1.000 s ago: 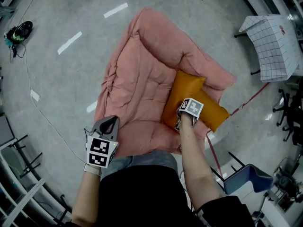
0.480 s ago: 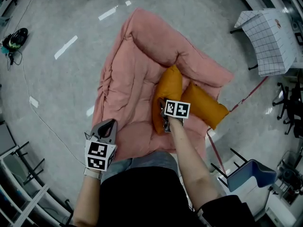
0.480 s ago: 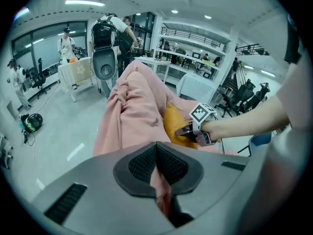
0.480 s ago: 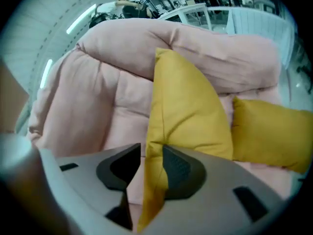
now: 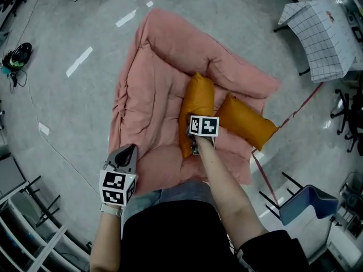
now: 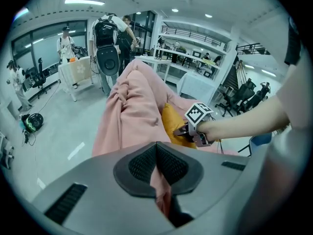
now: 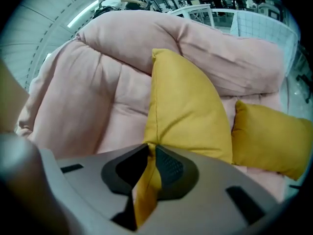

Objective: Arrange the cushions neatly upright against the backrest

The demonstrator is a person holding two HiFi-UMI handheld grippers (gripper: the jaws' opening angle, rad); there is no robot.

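Standing on edge before the backrest, one orange cushion is pinched at its corner by the right gripper's closing jaws, to be leaned back. Seat fabric farthest from the backrest is clamped by the left gripper, seemingly for steadiness.

Grey concrete floor w/ white tape strips. Directly on it: pink floor sofa, quilted, spread open, backrest roll along far side. Also on the floor round the edges: desk w/ checked cloth top right, blue seat lower right, black-green item far left. On sofa seat, 2 orange cushions: upright cushion on edge approx mid-seat, top corner up by the roll; flat cushion just beside it, nr sofa's right edge.
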